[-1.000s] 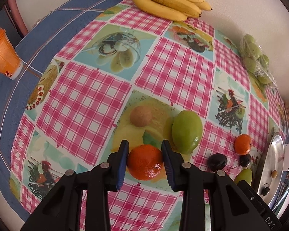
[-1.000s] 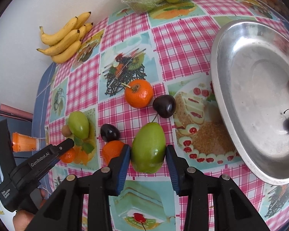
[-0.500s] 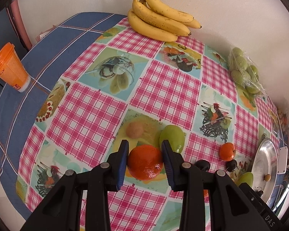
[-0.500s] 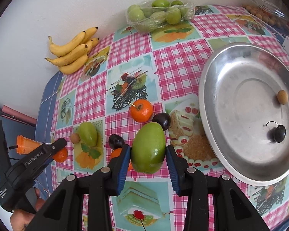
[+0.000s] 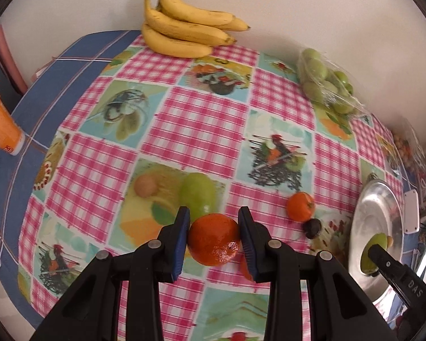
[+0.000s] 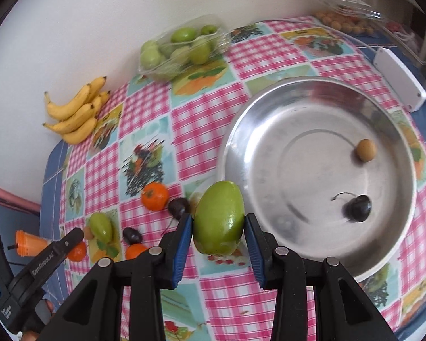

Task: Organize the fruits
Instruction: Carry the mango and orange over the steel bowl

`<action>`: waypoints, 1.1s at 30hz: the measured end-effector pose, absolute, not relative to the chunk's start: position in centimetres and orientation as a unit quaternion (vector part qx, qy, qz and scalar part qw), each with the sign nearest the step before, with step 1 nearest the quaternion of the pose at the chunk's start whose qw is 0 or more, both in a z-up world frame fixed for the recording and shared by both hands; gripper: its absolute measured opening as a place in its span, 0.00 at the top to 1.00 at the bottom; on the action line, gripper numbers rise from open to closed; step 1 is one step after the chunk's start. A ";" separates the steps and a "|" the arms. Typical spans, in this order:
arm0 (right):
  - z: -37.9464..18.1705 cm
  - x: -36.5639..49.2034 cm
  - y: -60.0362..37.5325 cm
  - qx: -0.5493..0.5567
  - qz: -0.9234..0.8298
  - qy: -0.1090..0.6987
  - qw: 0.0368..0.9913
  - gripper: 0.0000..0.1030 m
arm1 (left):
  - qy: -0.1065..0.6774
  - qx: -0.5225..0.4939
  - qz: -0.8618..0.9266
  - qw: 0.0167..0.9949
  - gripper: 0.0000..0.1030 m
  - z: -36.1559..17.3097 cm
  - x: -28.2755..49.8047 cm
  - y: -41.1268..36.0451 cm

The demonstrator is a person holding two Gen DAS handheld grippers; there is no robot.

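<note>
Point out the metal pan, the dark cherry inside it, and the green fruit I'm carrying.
metal pan [image 6: 272,130], right wrist view, bare inner wall.
dark cherry [image 6: 358,208], right wrist view, its body.
green fruit [image 6: 219,221], right wrist view, its middle.

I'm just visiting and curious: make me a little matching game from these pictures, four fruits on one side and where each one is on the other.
Fruits:
1. bananas
2. dark cherry
3. orange
4. large green fruit

Places:
A. in the left tool
B. inside the metal bowl
C. in the right tool
D. against the wall

Pairs: 1-D, 2-B, 3-A, 4-C
</note>
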State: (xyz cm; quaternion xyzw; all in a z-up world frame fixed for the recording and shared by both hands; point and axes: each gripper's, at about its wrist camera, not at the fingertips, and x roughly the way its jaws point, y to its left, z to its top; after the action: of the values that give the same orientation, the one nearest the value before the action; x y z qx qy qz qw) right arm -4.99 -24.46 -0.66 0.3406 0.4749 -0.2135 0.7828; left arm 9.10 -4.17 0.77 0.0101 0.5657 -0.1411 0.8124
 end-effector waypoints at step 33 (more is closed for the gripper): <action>-2.3 -11.7 -34.5 0.375 -0.366 0.434 0.733 0.61 | 0.545 0.119 -0.361 0.748 0.65 -1.0 -0.3 -23.5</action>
State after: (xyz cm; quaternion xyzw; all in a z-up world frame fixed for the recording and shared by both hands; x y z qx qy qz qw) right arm -11.73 -34.52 -2.28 0.3746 0.4340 -0.3659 0.7331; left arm -0.29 -23.48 -0.99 0.1187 0.5445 -0.3607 0.7479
